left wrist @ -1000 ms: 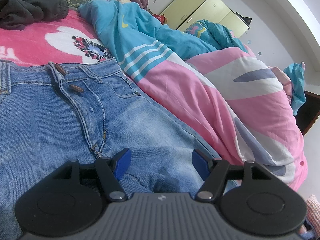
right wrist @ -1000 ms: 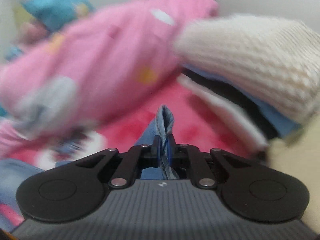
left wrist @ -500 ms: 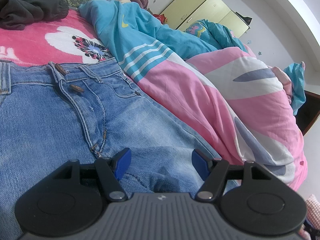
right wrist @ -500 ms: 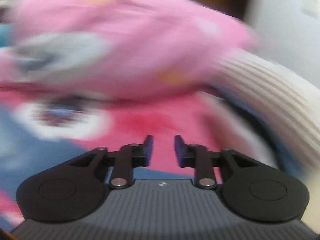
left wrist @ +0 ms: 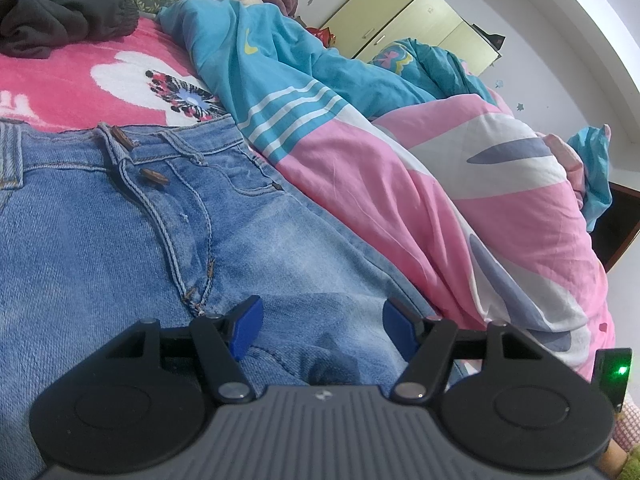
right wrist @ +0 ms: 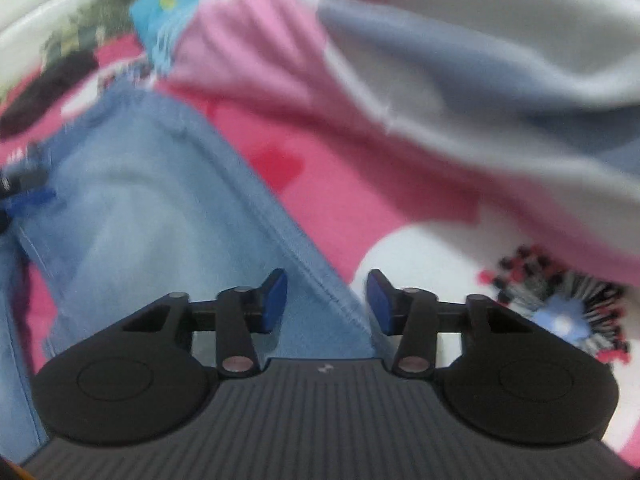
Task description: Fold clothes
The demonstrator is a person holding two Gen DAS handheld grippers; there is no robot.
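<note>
- Jeans (left wrist: 120, 232) lie flat on the pink flowered blanket (left wrist: 72, 80), front side up, the button fly showing, with the pink-and-teal quilt (left wrist: 460, 184) heaped just beside their far edge.
- Left gripper (left wrist: 322, 330) hovers low over the crotch area of the jeans, jaws spread wide, nothing between the blue pads; no cloth is pinched.
- Right gripper (right wrist: 326, 306) sits over one trouser leg, near its outer side seam; the jaws have just been closing a little yet stand apart, and the seam runs under the gap without being clamped. That view is blurred, so finer contact cannot be read.
- Step in hand, as I judge it: between grasps, with both tools free, lining up on the denim for the next fold.
- Next move likely calls for the right gripper to settle on the leg edge and close firmly on the thick seam, while the left pins or lifts the seat.
- Long axis of the jeans runs from the waistband, which points toward the dark sweater (left wrist: 60, 12) at the blanket's far side, back along the legs toward the right gripper.
</note>
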